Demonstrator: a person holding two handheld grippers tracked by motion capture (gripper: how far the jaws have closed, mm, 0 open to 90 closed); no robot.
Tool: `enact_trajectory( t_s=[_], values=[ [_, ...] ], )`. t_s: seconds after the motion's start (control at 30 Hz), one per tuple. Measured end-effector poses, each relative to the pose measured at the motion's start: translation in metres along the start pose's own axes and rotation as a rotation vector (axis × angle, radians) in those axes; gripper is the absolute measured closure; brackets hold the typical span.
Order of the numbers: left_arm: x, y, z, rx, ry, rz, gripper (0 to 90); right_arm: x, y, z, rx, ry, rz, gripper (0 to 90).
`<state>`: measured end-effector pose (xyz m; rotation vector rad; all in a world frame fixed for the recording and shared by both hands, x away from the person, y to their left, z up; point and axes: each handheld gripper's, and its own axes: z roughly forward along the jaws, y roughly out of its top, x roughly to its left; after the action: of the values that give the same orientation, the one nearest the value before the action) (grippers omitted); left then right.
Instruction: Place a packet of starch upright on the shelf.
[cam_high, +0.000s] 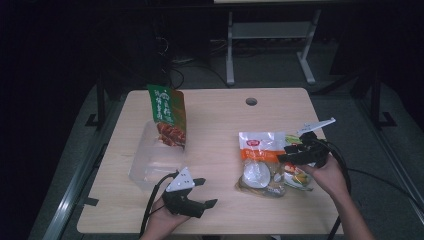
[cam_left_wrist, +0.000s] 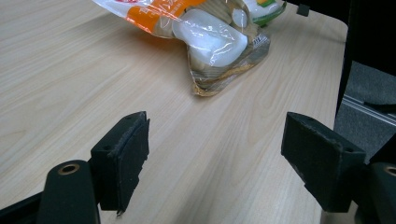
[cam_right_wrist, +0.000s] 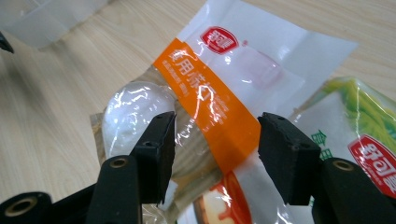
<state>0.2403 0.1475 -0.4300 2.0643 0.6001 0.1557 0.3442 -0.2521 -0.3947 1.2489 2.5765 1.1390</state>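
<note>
Left of the orange-banded food packet (cam_high: 260, 162), the left hand-held gripper (cam_high: 206, 192) waits open and empty. The right hand-held gripper (cam_right_wrist: 215, 154) straddles the packet, apparently not yet clamped; lifting from the surface (cam_high: 215, 115) remains.

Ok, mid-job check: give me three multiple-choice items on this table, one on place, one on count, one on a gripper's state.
1. Where does the clear food packet with the orange band lie?
A. on the table's right half
B. on the floor
C. inside the clear plastic bin

2. How many grippers are in the high view?
A. one
B. two
C. four

3. How do the right gripper's jaws stand?
A. clamped flat together
B. apart over the orange-banded packet
C. gripping the tall green and brown snack bag

Key: 1 A, it lies on the wooden table by the right hand; 2 B, one per hand; 3 B, a gap shows between the pads.
</note>
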Motion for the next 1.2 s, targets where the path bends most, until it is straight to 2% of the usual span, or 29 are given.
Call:
enact_trajectory(
  t_s=[0.07, 0.3, 0.47, 0.57, 0.77, 0.83, 0.87, 0.93, 1.07, 1.2],
  values=[
    [0.000, 0.000, 0.000, 0.000, 0.000, 0.000, 22.9, -0.001, -0.001, 0.000, 0.005, -0.006, -0.007, 45.6],
    [-0.001, 0.000, 0.001, 0.000, -0.003, 0.000, 22.9, -0.010, -0.006, 0.008, 0.022, -0.022, 0.025, 46.9],
    [0.000, 0.000, 0.000, 0.002, -0.002, 0.001, 22.9, -0.015, -0.009, 0.011, 0.026, -0.023, 0.030, 48.0],
    [0.000, 0.000, 0.000, 0.001, -0.001, 0.001, 22.9, -0.018, -0.009, 0.011, 0.016, -0.019, 0.059, 49.1],
    [0.000, 0.000, 0.001, 0.003, -0.002, -0.001, 22.9, -0.019, -0.009, 0.012, 0.020, -0.017, 0.048, 53.9],
    [-0.001, 0.000, 0.002, 0.005, -0.003, 0.001, 22.9, -0.019, -0.008, 0.013, 0.007, 0.001, 0.051, 55.3],
    [-0.001, 0.000, 0.002, 0.006, -0.005, 0.003, 22.9, -0.018, -0.006, 0.014, -0.012, 0.033, 0.053, 55.7],
    [-0.001, 0.000, 0.003, 0.006, -0.005, 0.001, 22.9, -0.017, -0.005, 0.015, -0.014, 0.040, 0.053, 56.0],
    [-0.001, 0.000, 0.004, 0.009, -0.006, 0.004, 22.9, -0.016, -0.002, 0.022, 0.007, 0.053, 0.052, 57.7],
    [-0.001, 0.000, 0.004, 0.009, -0.006, 0.004, 22.5, -0.014, 0.000, 0.034, 0.039, 0.093, 0.055, 63.7]
  ],
)
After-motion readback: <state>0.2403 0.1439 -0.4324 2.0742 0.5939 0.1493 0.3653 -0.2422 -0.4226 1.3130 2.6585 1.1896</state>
